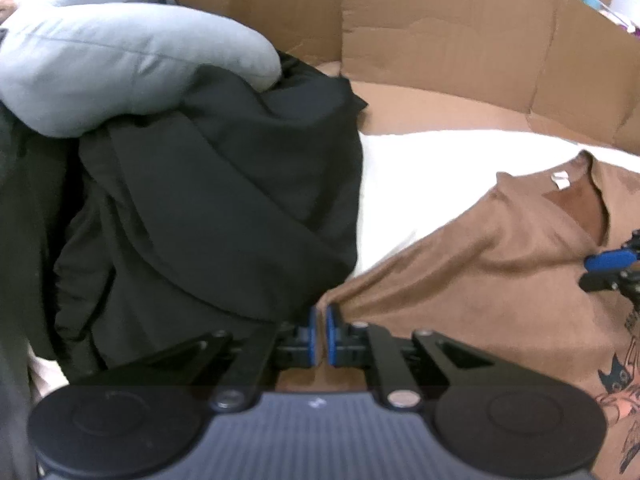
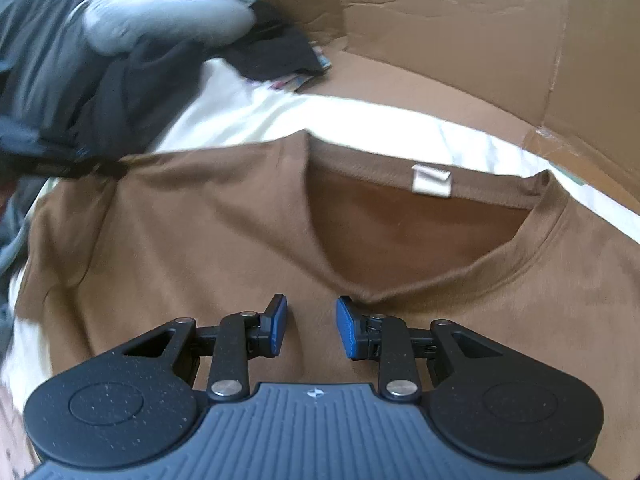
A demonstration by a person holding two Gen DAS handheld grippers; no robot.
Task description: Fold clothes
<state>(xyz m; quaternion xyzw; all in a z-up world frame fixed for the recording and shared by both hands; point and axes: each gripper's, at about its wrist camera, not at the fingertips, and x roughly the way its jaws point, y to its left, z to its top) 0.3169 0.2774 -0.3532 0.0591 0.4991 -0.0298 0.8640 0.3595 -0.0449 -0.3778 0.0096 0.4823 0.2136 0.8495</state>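
Left wrist view: left tongs [image 1: 320, 334] clenched on a pinch of the brown T-shirt [image 1: 480, 280], prob. at sleeve/shoulder edge. Right tongs [image 2: 311, 328] released, hovering just below the collar [image 2: 400, 280]. Shirt lies spread flat on a white sheet [image 2: 248, 120], no fold visible. Dark and grey clothes [image 1: 200, 184] piled at sheet's left edge; cardboard walls [image 2: 460, 40] behind.

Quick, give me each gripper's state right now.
Left gripper: shut on the brown shirt.
Right gripper: open, holding nothing, just short of the shirt's collar.
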